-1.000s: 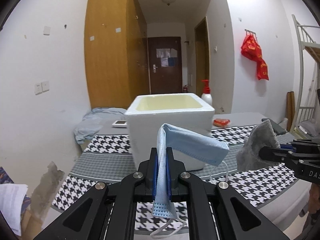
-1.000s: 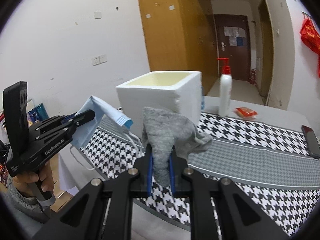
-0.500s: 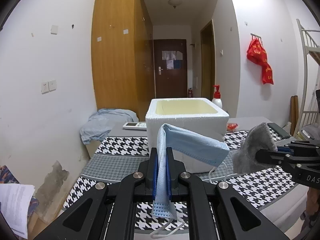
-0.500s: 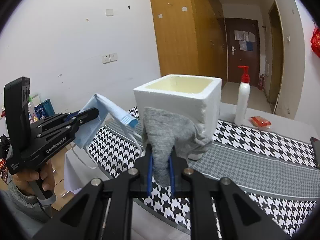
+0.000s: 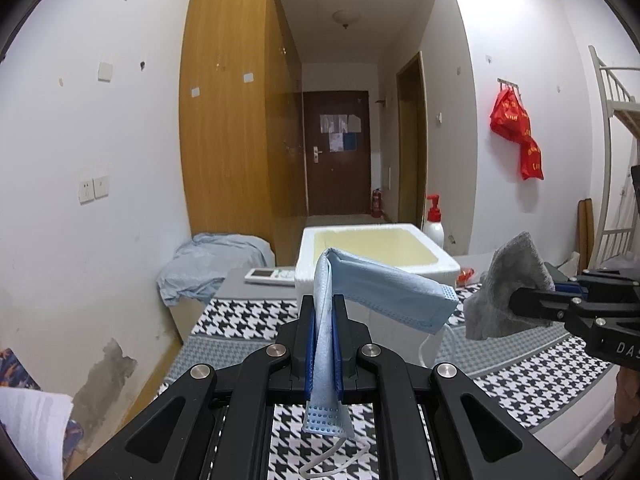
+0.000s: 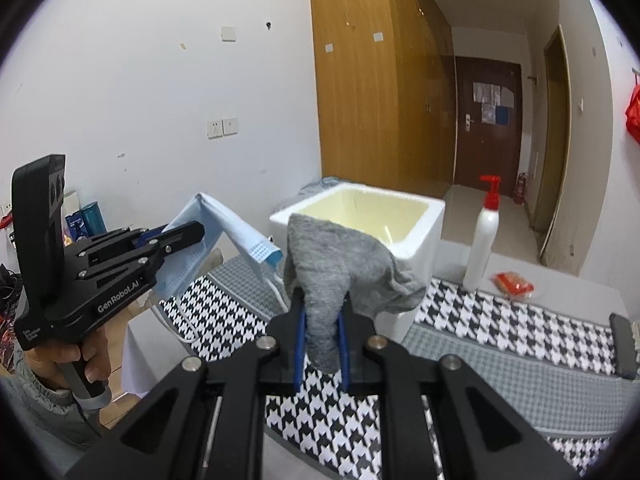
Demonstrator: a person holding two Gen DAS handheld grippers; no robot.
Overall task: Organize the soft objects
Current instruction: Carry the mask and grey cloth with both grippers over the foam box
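My left gripper (image 5: 323,312) is shut on a light blue face mask (image 5: 384,292) that droops to the right, its ear loop hanging below. My right gripper (image 6: 320,304) is shut on a grey sock (image 6: 340,264) that flops over the fingers. Both are held in the air in front of an open white foam box (image 5: 376,252) with a cream inside, which stands on the houndstooth tablecloth (image 5: 256,316). In the right wrist view the left gripper (image 6: 192,232) with the mask (image 6: 236,240) is at the left, and the box (image 6: 372,208) is behind the sock.
A white pump bottle with a red top (image 6: 482,236) stands right of the box. A small red packet (image 6: 514,283) and a dark phone (image 6: 622,344) lie on the table at the right. A remote (image 5: 270,276) lies left of the box. Crumpled blue cloth (image 5: 208,264) lies at the far left.
Both grippers have risen and pulled back from the box, still holding the mask and the sock. The box now looks smaller and its inside shows more.
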